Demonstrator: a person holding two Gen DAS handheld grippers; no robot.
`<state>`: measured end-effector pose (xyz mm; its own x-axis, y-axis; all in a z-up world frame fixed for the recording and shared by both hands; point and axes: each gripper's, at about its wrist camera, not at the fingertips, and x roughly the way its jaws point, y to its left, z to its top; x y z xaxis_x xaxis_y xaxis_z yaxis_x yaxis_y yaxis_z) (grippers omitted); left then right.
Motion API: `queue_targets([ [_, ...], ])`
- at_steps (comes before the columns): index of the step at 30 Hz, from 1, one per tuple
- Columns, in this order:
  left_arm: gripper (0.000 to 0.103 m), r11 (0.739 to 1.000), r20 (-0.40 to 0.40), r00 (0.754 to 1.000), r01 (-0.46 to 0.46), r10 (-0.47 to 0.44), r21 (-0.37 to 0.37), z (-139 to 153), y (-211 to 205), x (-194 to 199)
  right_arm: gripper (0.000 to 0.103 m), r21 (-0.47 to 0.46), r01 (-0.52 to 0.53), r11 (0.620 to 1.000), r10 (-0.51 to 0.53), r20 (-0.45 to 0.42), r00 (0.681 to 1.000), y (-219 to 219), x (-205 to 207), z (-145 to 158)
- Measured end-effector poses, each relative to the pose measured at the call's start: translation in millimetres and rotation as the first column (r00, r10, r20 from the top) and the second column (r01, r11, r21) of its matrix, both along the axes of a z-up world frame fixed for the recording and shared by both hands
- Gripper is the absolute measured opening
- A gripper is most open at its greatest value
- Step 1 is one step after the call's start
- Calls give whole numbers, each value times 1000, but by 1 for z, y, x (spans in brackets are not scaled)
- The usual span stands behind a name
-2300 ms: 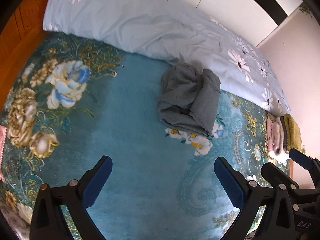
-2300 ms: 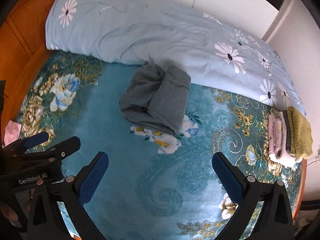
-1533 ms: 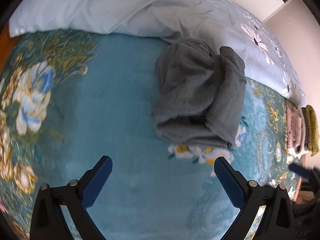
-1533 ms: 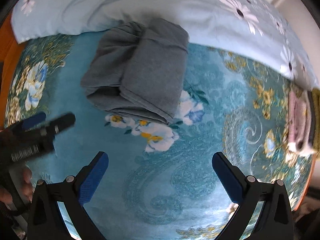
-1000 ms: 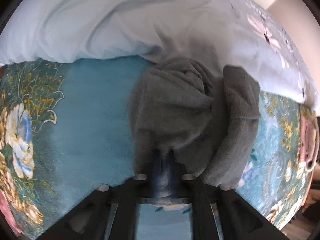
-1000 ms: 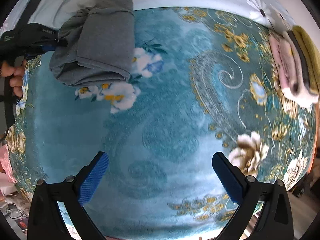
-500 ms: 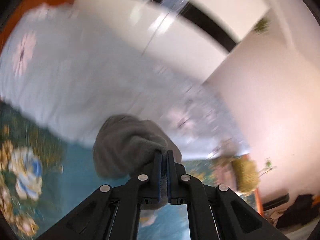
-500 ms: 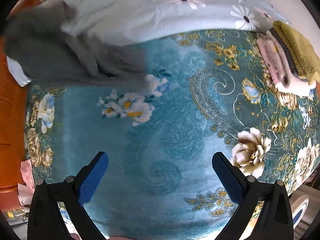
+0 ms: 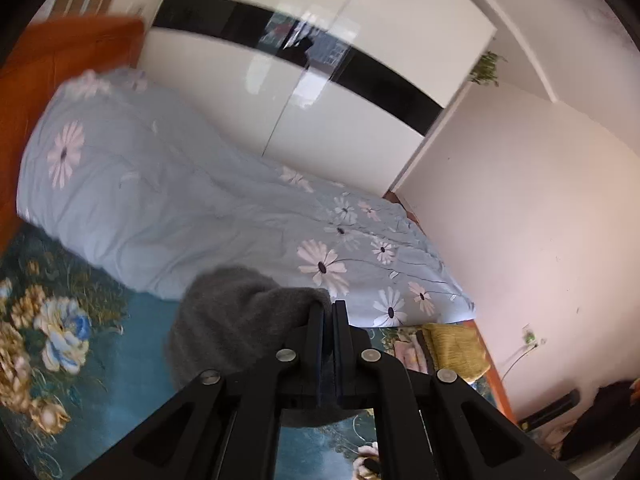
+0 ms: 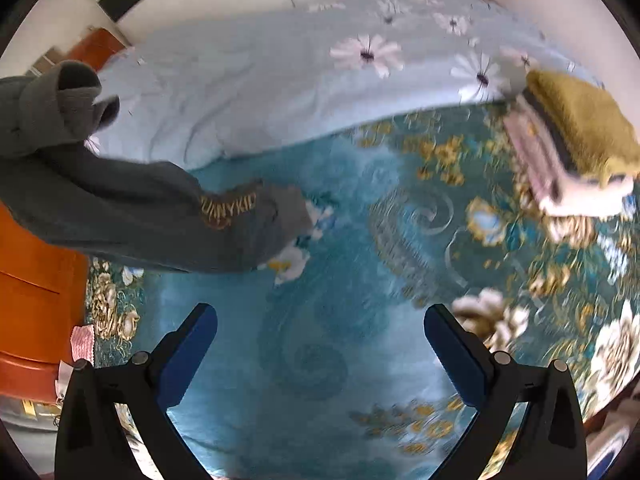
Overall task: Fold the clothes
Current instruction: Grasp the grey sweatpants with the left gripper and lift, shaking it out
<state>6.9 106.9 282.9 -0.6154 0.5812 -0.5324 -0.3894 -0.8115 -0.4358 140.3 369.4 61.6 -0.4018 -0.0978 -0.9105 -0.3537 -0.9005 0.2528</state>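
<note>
The left gripper [image 9: 328, 312] has its fingers [image 9: 316, 332] pressed together on a fold of the grey garment [image 9: 236, 320], which hangs above the teal floral bedspread [image 9: 132, 364]. Behind it lies a light blue daisy duvet [image 9: 192, 216]. A stack of folded clothes [image 9: 444, 350] sits to the right.

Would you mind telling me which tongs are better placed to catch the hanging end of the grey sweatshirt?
Right. The right tongs are open and free above the bed, while the left tongs are already shut on the grey sweatshirt.
</note>
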Motion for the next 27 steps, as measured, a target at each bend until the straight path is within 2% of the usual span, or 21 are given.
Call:
queue_targets([
  [2,4,1000,-31,999,29,-28,2,6,40,11,103,-1,-1,1000,1,-35,999,18,8,9],
  [4,4,997,-62,996,68,-66,27,22,72,26,103,-33,39,999,-40,-45,998,39,21,9],
  [7,4,976,-112,987,137,-119,168,53,107,41,103,-47,100,994,-104,-68,992,72,37,12],
  [10,4,931,-206,969,195,-135,308,89,106,59,103,-31,191,981,-193,-100,976,112,55,21],
  [12,4,928,-247,963,190,-112,321,97,96,67,103,-22,250,968,-251,-123,960,138,66,28],
  [14,4,943,-213,974,136,-72,305,87,85,69,103,-14,309,951,-308,-145,940,165,78,34],
  [17,5,981,-31,999,-14,20,195,17,72,54,103,-22,374,927,-373,-162,914,197,91,38],
  [19,5,989,93,991,-108,99,97,-33,63,43,103,-51,373,926,-377,-136,916,202,89,29],
  [20,5,989,174,975,-144,136,33,-67,58,38,103,-59,366,929,-370,-128,920,202,88,25],
  [21,5,985,277,945,-166,174,-53,-112,51,33,103,-70,345,936,-351,-116,929,197,86,21],
  [22,5,974,375,901,-181,220,-138,-156,43,32,103,-75,315,946,-321,-101,942,189,82,15],
  [23,5,958,462,844,-188,271,-219,-197,35,33,103,-80,285,955,-292,-86,953,181,77,10],
  [24,4,945,513,800,-207,313,-254,-223,22,41,103,-81,253,964,-259,-69,963,171,73,5],
  [27,2,912,608,680,-286,410,-295,-274,-24,72,103,-78,160,984,-162,-26,986,143,63,-8],
])
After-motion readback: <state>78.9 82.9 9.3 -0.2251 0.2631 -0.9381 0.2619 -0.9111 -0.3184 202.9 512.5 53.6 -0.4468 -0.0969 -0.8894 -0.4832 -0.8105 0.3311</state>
